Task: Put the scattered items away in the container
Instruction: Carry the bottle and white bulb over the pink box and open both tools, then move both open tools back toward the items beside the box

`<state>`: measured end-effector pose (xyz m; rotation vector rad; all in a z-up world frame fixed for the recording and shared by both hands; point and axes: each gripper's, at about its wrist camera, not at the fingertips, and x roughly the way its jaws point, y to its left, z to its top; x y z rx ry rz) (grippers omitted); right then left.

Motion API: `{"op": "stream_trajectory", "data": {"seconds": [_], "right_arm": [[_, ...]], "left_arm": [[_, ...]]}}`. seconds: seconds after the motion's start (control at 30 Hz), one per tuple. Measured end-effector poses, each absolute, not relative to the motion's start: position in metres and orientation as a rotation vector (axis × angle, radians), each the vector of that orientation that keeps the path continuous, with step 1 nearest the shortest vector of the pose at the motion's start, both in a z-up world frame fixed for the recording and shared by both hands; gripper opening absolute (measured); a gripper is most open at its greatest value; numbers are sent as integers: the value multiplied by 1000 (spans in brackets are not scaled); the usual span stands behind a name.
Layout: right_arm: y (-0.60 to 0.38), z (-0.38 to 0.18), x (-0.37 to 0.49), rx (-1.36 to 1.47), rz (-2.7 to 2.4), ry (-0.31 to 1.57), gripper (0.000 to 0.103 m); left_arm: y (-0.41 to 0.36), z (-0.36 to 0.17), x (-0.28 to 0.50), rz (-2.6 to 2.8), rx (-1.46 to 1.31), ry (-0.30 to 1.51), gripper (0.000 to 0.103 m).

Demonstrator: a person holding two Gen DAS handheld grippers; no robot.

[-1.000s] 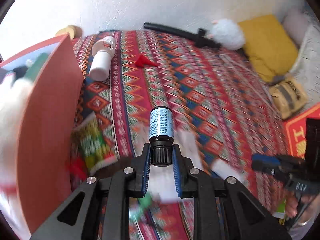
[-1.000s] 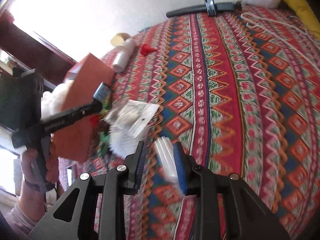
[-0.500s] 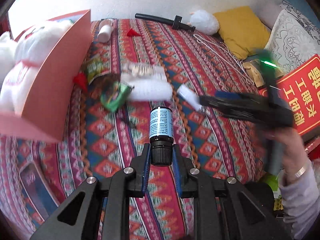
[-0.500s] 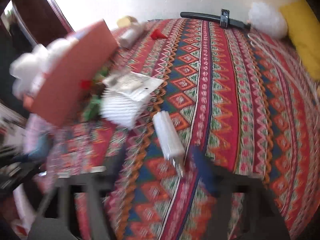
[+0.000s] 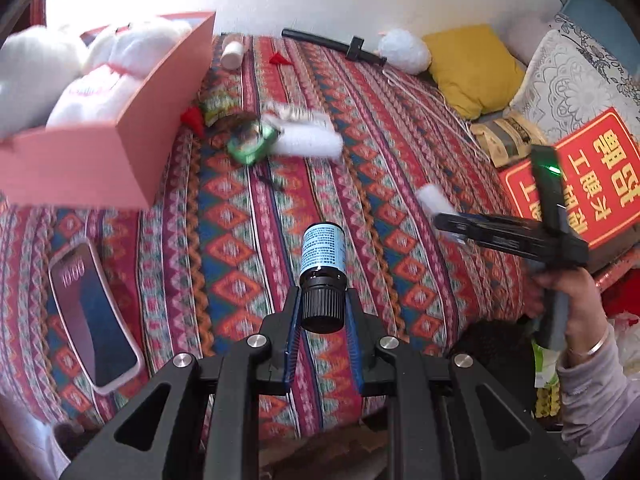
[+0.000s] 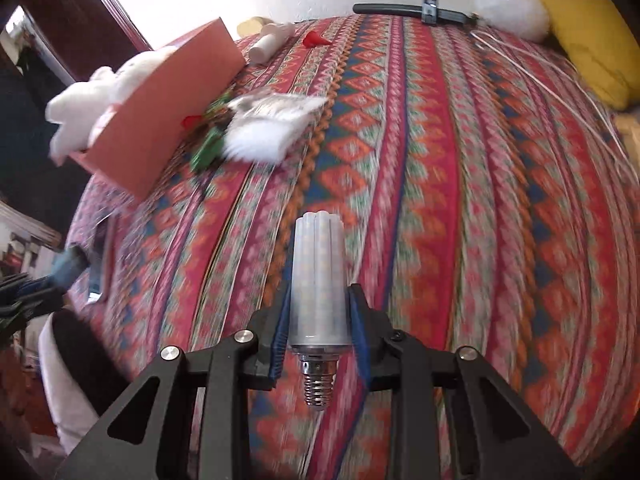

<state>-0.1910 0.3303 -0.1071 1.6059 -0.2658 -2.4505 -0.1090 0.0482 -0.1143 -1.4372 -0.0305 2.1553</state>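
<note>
My left gripper (image 5: 322,300) is shut on the black cap of a small bottle with a blue label (image 5: 323,250), held above the patterned bedspread (image 5: 240,240). My right gripper (image 6: 318,304) has its jaws closing, and the pads press on a white corn-shaped light bulb (image 6: 318,264) that sits upright between them, screw base toward the camera. The pink box (image 5: 100,160) stands at the far left with a white plush toy (image 5: 100,76) in it. Beside the box lie a green packet (image 5: 250,146) and a white pack (image 5: 308,144).
A phone (image 5: 90,312) lies near the bed's front left edge. At the back are a white bottle (image 5: 233,54), a red cone (image 5: 280,59), a black stick (image 5: 332,42), a yellow cushion (image 5: 472,68) and a white cord (image 5: 424,96). A red sign (image 5: 580,176) stands at the right.
My right gripper opened over the bulb lying on the bedspread, then closed on it and lifted it. My left gripper drew back from the box with the bottle, toward the bed's near edge.
</note>
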Motion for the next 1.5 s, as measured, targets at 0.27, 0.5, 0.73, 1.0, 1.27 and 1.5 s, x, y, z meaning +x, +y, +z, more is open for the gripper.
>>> {"op": "stream_trajectory", "data": {"seconds": [0.27,0.5,0.73,1.0,1.27,1.5], "right_arm": [[321,-87,-142,1624,-2422,-319,27],[250,-12,-233,1353,-2434,-167,27],[146,42,-399,1165,-2419,-139,27],[82,-23,-542,1395,-2319,-150,31],[140,21,-490,1107,-2461,-283,70],[229,52,-368,1064,-2562,-360,74]], "left_arm": [[23,-110,-90,2170,-1432,-125,17],[-29,-28,-185,2398,-1235,-80,17],[-71,25,-376,2566,-1250,-84,17],[-100,-20,-508,2516,-1538,-181,32],[-120,13,-457,2604,-1435,-340,70],[-68,72,-349,2590,-1223,-163,82]]}}
